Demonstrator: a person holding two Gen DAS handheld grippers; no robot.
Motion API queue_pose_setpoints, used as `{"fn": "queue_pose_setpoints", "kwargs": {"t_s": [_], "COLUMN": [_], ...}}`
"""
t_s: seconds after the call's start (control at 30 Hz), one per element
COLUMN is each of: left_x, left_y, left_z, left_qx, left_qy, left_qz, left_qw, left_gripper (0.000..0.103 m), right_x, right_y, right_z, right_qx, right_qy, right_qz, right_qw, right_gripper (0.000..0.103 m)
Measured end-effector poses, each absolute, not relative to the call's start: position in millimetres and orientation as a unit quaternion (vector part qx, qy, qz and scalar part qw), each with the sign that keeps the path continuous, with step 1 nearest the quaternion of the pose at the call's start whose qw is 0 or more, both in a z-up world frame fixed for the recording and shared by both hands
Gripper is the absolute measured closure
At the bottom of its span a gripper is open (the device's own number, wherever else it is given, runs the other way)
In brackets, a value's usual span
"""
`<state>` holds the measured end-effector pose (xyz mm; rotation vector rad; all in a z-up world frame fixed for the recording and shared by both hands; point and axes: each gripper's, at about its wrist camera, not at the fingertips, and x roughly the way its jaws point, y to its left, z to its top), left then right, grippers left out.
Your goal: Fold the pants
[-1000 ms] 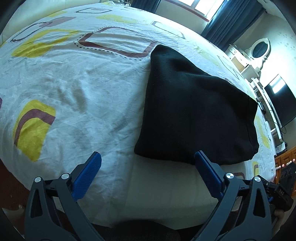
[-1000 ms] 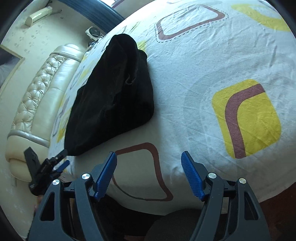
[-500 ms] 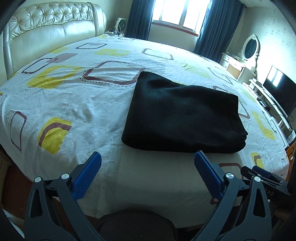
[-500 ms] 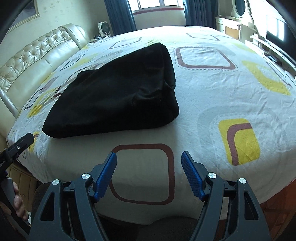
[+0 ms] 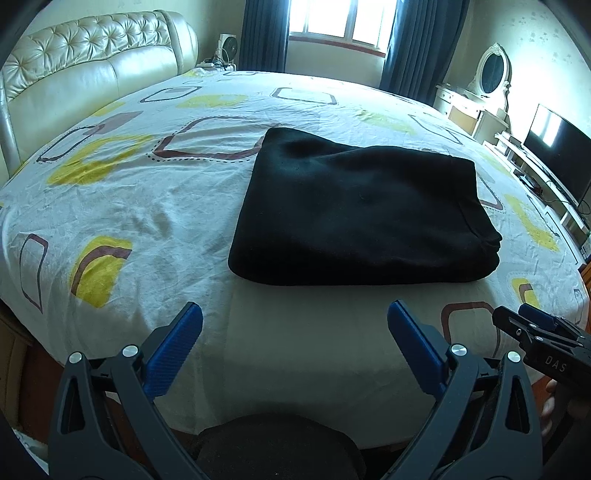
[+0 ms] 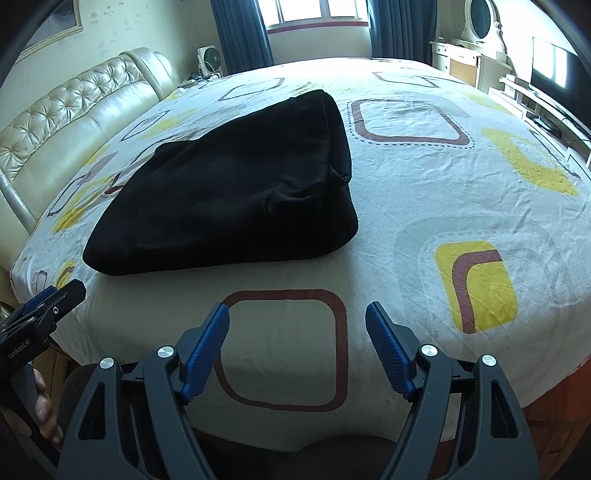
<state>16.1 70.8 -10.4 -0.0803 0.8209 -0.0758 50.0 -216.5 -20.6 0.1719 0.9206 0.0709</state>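
Note:
Black pants (image 5: 362, 218) lie folded into a thick rectangle on the patterned bed sheet (image 5: 147, 206); the right wrist view shows the same pants (image 6: 236, 192) from their right end. My left gripper (image 5: 295, 314) hangs open over the near edge of the bed, short of the pants, with nothing between its blue fingers (image 5: 173, 347). My right gripper (image 6: 297, 314) is also held back from the pants, its jaws opening, empty. Each view catches the other gripper at its side edge: the right gripper (image 5: 539, 332), the left gripper (image 6: 44, 306).
A cream tufted headboard (image 5: 92, 81) runs along the left. A window with dark curtains (image 5: 332, 33) is at the back. A white dresser with an oval mirror (image 5: 491, 70) and a television (image 5: 554, 155) stand at the right. A hand (image 6: 44, 410) grips the left tool's handle.
Both views have rolled level and drawn back from the bed, so the pants sit farther away and more of the room shows. The pants have not moved.

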Motion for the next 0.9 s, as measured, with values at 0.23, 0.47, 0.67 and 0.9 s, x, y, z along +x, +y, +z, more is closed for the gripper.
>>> {"fn": "queue_pose_setpoints", "kwargs": {"t_s": [0.23,0.47,0.67,0.9], "left_x": [16.4,16.5,16.4,15.2], "left_y": [71.4,70.8,70.0,67.7], "left_z": [-10.2,-10.5,-10.4,-10.2], "left_qx": [-0.044,-0.044,-0.042,-0.04], "left_qy": [0.4,0.401,0.402,0.401], "left_qz": [-0.036,-0.038,-0.038,-0.04], "left_qw": [0.915,0.914,0.914,0.914], "left_gripper": [0.003,0.003,0.003,0.003], "right_x": [51.1,50.8,50.3,50.3], "right_y": [-217.7,-215.0,-213.7,-213.0], "right_z": [-22.7,-24.0,-24.3,-24.0], "right_qx": [0.087,0.086,0.087,0.087], "right_qy": [0.451,0.455,0.457,0.459], "right_qz": [0.033,0.035,0.034,0.035], "right_qw": [0.888,0.886,0.885,0.884], "right_gripper": [0.028,0.028,0.028,0.028]}}
